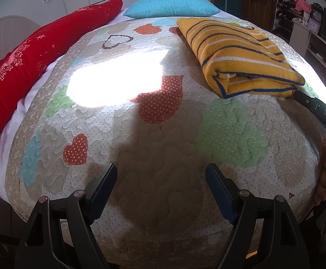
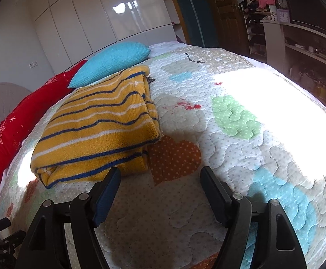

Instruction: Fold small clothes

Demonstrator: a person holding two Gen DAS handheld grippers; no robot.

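Sweater (image 2: pixel 100 121), yellow knit with navy and white stripes, lies folded into a thick rectangle on the quilted bedspread (image 2: pixel 241 157); layered edges face the near side, where a navy hem band shows. In the left wrist view the same sweater (image 1: pixel 241 53) sits on the right half of the bed, well beyond the left gripper (image 1: pixel 161 177). Left gripper's fingers are spread wide, nothing between them, hovering over bare quilt (image 1: pixel 154 190) at the near edge. Right gripper (image 2: pixel 160 179) also stands wide and empty; its left finger (image 2: pixel 109 192) is just beside the sweater's near edge, contact cannot be told. In the left wrist view a black part of the right tool (image 1: pixel 320 112) reaches in from the right, its tip at the sweater's near right corner. Quilt carries heart patches in orange, green and blue; bright sun patches wash out parts of it. Beyond the sweater, a turquoise pillow (image 2: pixel 111 60) rests at the far end, and a red embroidered cushion (image 1: pixel 28 67) runs along the left side. White wardrobe doors (image 2: pixel 109 15) stand behind; a wooden door (image 2: pixel 228 11) and cluttered shelves (image 2: pixel 297 44) with clocks sit far right.
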